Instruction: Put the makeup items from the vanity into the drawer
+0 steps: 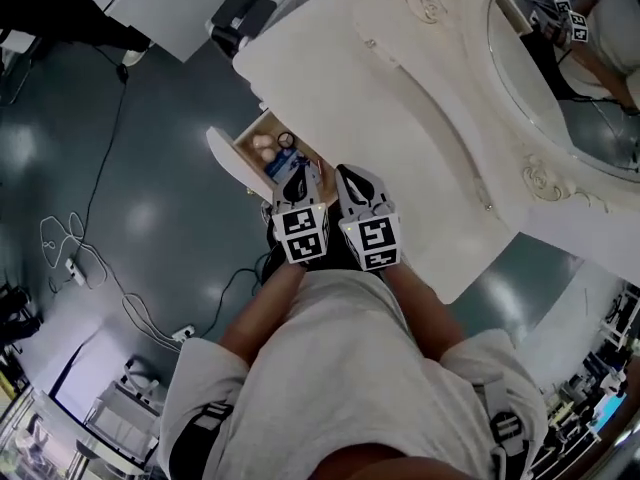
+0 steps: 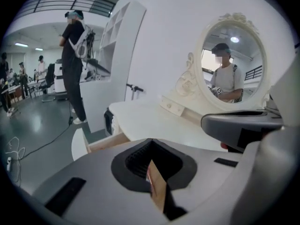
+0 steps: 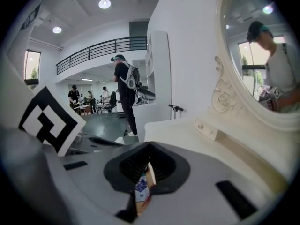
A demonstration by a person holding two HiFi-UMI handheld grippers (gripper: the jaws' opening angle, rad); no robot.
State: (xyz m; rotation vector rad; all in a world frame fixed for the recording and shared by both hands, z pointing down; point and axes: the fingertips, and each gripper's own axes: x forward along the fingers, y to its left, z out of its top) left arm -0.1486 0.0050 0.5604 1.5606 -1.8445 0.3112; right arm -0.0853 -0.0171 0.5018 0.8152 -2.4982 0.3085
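In the head view the vanity's wooden drawer (image 1: 247, 136) stands pulled out at the left of the white vanity top (image 1: 400, 138). Inside lie a pink item (image 1: 262, 146), a black ring-shaped item (image 1: 286, 140) and a blue packet (image 1: 283, 166). My left gripper (image 1: 303, 180) hangs just over the drawer's near end, and my right gripper (image 1: 350, 183) is beside it, over the table's edge. Both are shut with nothing held. In the left gripper view the left gripper (image 2: 152, 162) shows only a sliver of wood through its slit. The right gripper (image 3: 144, 168) shows a sliver of blue packet below.
The oval mirror (image 1: 570, 78) in its carved frame rises at the back of the vanity, with a small drawer (image 2: 171, 107) at its foot. Cables (image 1: 90, 258) trail over the grey floor to the left. A black device (image 1: 245, 13) stands beyond the vanity. A person (image 2: 75, 64) stands farther off.
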